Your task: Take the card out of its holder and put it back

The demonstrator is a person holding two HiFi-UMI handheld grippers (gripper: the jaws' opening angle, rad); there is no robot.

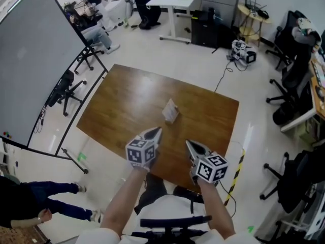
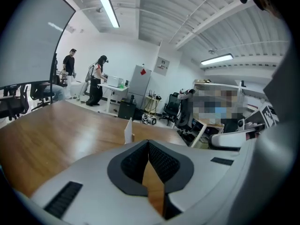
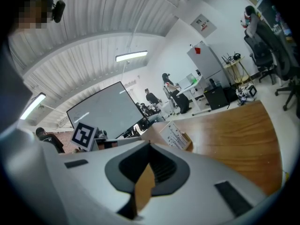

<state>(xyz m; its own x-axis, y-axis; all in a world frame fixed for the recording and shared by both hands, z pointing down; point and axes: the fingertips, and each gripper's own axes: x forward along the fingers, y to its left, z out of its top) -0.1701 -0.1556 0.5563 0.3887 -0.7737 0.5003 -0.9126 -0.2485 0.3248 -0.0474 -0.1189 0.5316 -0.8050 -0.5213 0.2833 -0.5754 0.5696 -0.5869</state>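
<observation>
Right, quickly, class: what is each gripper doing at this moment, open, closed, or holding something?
Left gripper: jaws closed, holding nothing.
Right gripper: jaws closed, holding nothing.

— What do the two tools look like?
— The left gripper and the right gripper are light grey shells tapering to a point. Each carries a cube of black-and-white square markers.
— And up close?
— Black ribbed pads line a dark V-shaped mouth in the grey body, with small black slots on either side.
— Clothing?
— A white top with short sleeves
</observation>
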